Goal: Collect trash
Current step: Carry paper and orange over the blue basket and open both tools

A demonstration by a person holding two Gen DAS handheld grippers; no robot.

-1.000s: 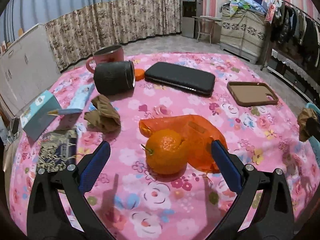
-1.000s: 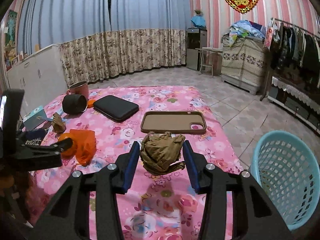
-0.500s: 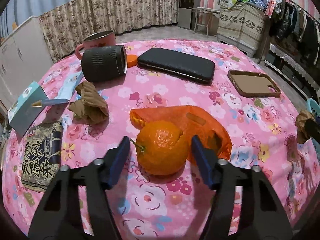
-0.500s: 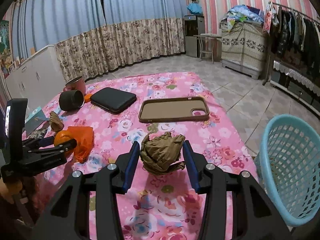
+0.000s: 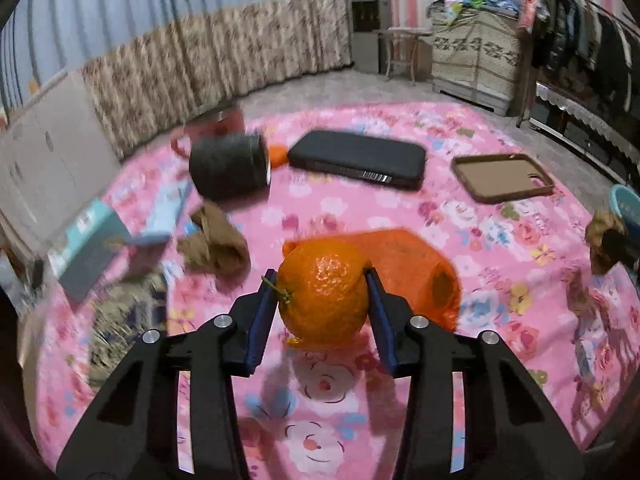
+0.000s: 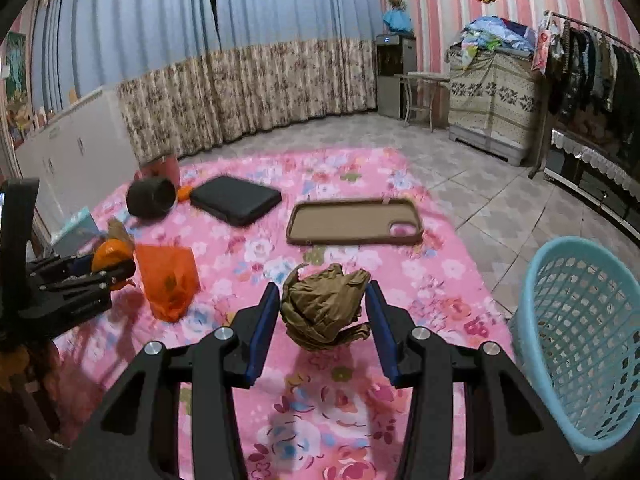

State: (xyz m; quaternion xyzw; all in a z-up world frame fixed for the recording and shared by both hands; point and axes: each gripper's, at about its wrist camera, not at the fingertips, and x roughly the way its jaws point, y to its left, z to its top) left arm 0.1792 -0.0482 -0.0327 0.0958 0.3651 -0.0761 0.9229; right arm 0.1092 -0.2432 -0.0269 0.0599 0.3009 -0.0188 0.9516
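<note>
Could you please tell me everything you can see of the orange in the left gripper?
The orange is round, with bright dimpled peel and a short green stem on its left side. It sits between the blue pads of the left gripper, whose jaws have just been closing and now press on both sides. An orange plastic bag lies right behind it on the pink flowered cloth.

Indoor light, moderate, warm cast. Left wrist view: motion blur strong at left side and upper left; orange [image 5: 323, 290] at centre sharp, small glare spot. Right wrist view mostly sharp. Both: fisheye bending, dark corner vignette. Soft shadows under claws on pink surface [image 6: 344, 396].
</note>
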